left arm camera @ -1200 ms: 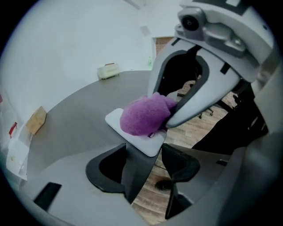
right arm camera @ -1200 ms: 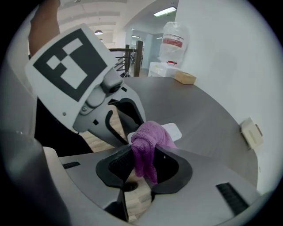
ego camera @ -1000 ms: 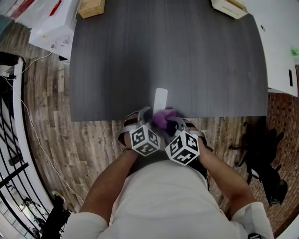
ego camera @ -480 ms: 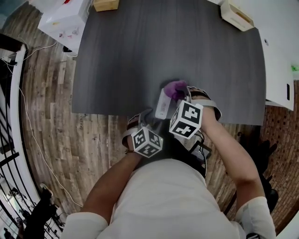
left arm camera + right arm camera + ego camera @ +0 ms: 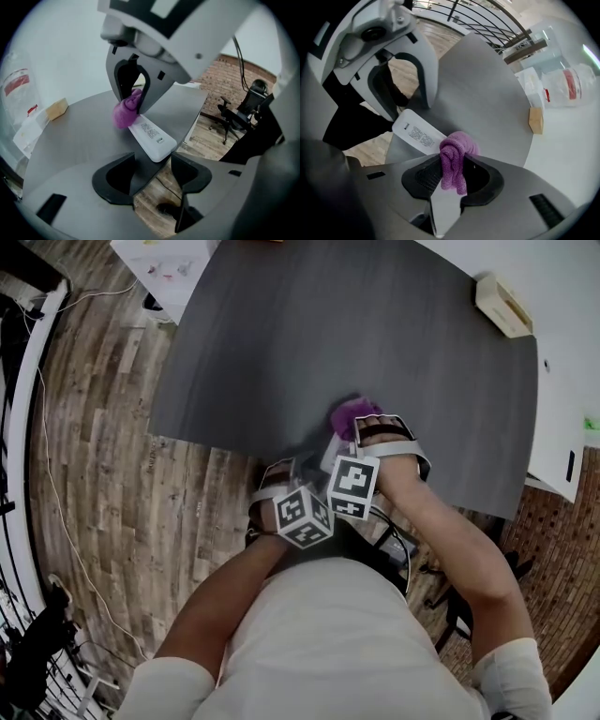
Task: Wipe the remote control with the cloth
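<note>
Where the dark table [image 5: 309,343] ends at its 6 o'clock edge, the remote control [image 5: 151,136] lies back up. It is slim and white, with a grey printed label and a small latch, and its near end juts over the wooden floor [image 5: 122,474]. The left tongs [image 5: 153,154] gape wide about that end, one tip against it and a strip of table showing at the other; whether they pinch it I cannot tell. The right tongs [image 5: 451,157] are clamped on the bunched purple cloth [image 5: 457,150], which touches the remote control's 12 o'clock end. Bare tabletop runs open from 9 to 1 o'clock. A wooden box [image 5: 504,304] sits at the 2 o'clock corner.
</note>
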Tool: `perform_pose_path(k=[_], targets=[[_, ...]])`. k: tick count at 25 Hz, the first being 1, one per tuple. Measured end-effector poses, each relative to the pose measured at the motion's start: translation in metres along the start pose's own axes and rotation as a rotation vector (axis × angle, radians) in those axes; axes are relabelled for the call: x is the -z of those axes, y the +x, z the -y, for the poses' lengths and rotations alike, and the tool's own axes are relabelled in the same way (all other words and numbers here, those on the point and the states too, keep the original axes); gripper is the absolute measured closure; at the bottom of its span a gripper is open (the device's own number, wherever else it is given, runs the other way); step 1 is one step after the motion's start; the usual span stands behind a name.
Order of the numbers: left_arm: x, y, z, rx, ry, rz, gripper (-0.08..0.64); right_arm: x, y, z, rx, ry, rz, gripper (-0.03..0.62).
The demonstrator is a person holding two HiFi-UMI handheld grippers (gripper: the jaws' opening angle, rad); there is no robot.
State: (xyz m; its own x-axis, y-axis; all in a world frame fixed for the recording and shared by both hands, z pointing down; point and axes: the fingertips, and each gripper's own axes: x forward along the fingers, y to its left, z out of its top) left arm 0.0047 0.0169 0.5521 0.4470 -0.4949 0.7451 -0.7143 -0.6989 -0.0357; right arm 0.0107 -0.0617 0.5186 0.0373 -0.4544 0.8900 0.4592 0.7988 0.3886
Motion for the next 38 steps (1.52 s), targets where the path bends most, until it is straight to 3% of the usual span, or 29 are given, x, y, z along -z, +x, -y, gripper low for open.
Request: perform_pose_path(k=[3,5,9,14,17,20,26,31,34,38], targets=[[-0.001,-0.001,-0.001,-0.007,0.006,0.01,0.313,-0.021,-0.012,-0.02,-0.026,-0.073,0.063,0.469],[-0.002,-0.002,-0.001,-0.006,0.006,0.015,0.313,-0.026,-0.018,-0.03,-0.06,-0.021,0.105,0.469],[0.0,-0.002,-0.002,-0.004,-0.009,-0.004,0.312,-0.038,-0.032,-0.044,-0.176,0.196,0.219,0.469],[0.004,-0.002,-0.003,-0.008,-0.009,-0.011,0.311,-0.047,-0.041,-0.057,-0.259,0.464,0.328,0.469],[0.006,-0.001,-0.002,-0.006,-0.009,-0.023,0.311,-0.052,-0.05,-0.067,-0.418,0.703,0.426,0.469],[0.007,-0.002,-0.002,0.0,-0.012,-0.032,0.311,-0.052,-0.061,-0.077,-0.568,0.867,0.53,0.469],[0.004,-0.013,0.0,0.043,-0.022,-0.024,0.311,0.001,-0.064,-0.048,-0.529,1.206,0.647,0.469],[-0.013,-0.029,0.006,0.052,-0.001,-0.014,0.311,0.053,-0.047,-0.052,-0.42,1.422,0.582,0.469],[-0.028,-0.019,0.014,0.036,0.047,-0.037,0.31,0.067,-0.042,-0.062,-0.423,1.509,0.571,0.469],[-0.03,0.002,0.016,-0.02,0.073,-0.128,0.287,0.072,-0.04,-0.072,-0.436,1.51,0.58,0.469]])
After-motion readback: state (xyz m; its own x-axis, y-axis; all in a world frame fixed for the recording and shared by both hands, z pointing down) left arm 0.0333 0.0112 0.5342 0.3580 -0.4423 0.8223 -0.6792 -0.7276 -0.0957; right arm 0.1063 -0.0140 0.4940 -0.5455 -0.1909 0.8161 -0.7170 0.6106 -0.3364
